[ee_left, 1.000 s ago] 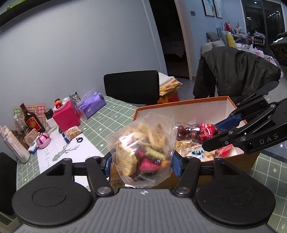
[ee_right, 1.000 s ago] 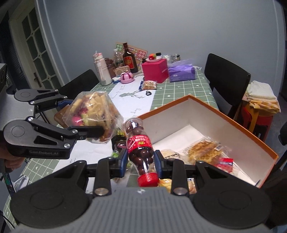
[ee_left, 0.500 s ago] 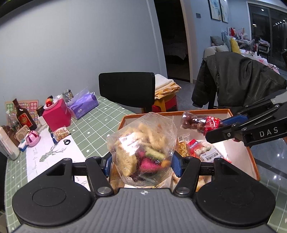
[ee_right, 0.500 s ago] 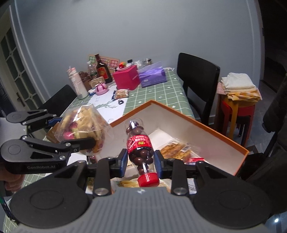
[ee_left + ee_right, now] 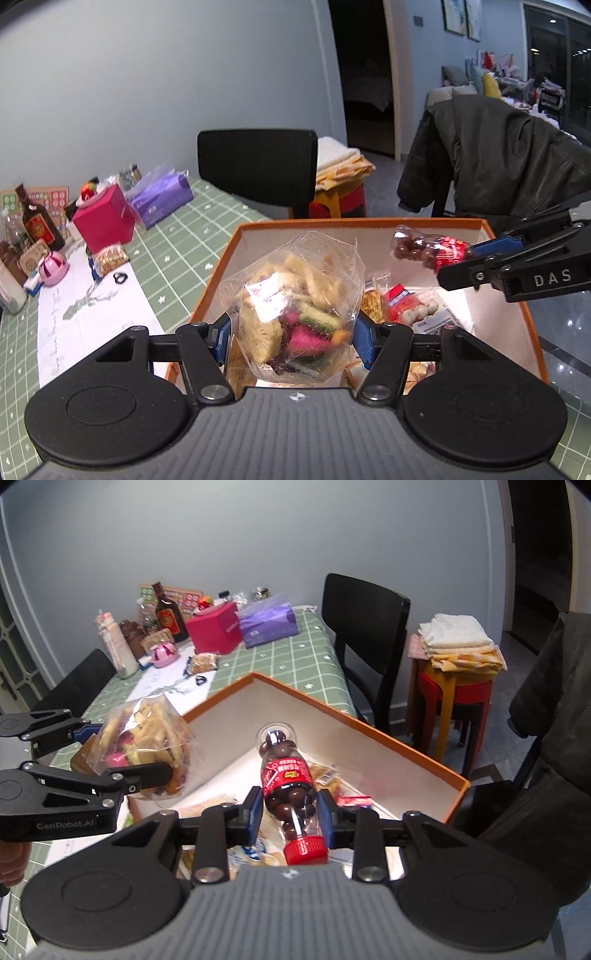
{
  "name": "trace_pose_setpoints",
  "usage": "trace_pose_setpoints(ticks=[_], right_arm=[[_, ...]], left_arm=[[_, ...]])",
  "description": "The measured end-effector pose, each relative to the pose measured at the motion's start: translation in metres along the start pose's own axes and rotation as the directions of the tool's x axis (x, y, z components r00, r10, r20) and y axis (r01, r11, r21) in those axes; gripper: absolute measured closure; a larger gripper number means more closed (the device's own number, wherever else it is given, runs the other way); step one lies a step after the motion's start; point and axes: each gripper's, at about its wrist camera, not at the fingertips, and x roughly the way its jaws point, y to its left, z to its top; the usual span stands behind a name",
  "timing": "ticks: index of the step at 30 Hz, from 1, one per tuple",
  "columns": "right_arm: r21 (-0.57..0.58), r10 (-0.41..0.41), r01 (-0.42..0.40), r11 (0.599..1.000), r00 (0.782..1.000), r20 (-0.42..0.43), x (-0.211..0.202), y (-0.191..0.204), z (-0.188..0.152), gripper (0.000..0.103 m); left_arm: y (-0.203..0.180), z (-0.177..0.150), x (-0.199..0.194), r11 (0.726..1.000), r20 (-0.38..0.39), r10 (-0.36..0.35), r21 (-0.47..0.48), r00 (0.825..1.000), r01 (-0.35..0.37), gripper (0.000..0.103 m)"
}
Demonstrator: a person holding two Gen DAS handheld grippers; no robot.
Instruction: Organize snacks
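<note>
Green checked tablecloth [image 5: 295,657] covers the dining table, clutter pushed to its far end: a brown liquor bottle [image 5: 168,614], a magenta box [image 5: 218,627], a purple tissue pack [image 5: 269,622]. Black chair [image 5: 365,627] at 1 o'clock in the right wrist view, stacked stools with folded towels [image 5: 458,638] past it.

Orange-rimmed cardboard box [image 5: 369,727], white inside, sits at the near table corner. Already in it: several wrapped snack packets [image 5: 406,306].

Left gripper [image 5: 291,332]: blue pads pinching a clear bag of mixed dried fruit chips [image 5: 295,299] from both sides. Right gripper [image 5: 290,812]: pads pressed on a small clear bottle of chocolate balls [image 5: 288,779], red cap toward the camera, red label up.

Change over the last second: both loads have travelled together from the box's near edge to over its open interior, and have come lower. In the left wrist view the box was low and partly cut off; now its whole far wall and both side rims show, bag centred above the floor, bottle at 2 o'clock from it. Grips unchanged, nothing slipped.

Reading: transport is about finished for these 2 items. Next is likely lowering and release. Free floor looks likeliest along the far wall, at 12 o'clock. Risk: the bottle may roll once let go; the bag could settle on the packets below.
</note>
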Motion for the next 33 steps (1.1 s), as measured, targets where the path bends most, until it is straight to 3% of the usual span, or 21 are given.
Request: trace_pose_setpoints(ticks=[6, 17, 26, 33], right_arm=[[0.009, -0.046, 0.046, 0.999, 0.999, -0.022, 0.012, -0.01, -0.001, 0.073], [0.012, -0.068, 0.069, 0.998, 0.997, -0.037, 0.028, -0.018, -0.003, 0.073], [0.007, -0.083, 0.083, 0.997, 0.995, -0.051, 0.04, -0.02, -0.004, 0.073], [0.024, -0.101, 0.102, 0.995, 0.994, -0.048, 0.041, -0.026, -0.006, 0.072]], left_arm=[[-0.007, 0.0, 0.012, 1.0, -0.015, 0.008, -0.008, 1.0, -0.008, 0.033], [-0.027, 0.002, 0.031, 0.997, -0.054, -0.072, -0.005, 0.996, 0.072, 0.033], [-0.056, -0.004, 0.044, 0.988, -0.112, -0.147, 0.035, 0.983, 0.152, 0.033], [-0.06, -0.003, 0.048, 0.977, -0.139, -0.213, -0.035, 0.967, 0.21, 0.033]])
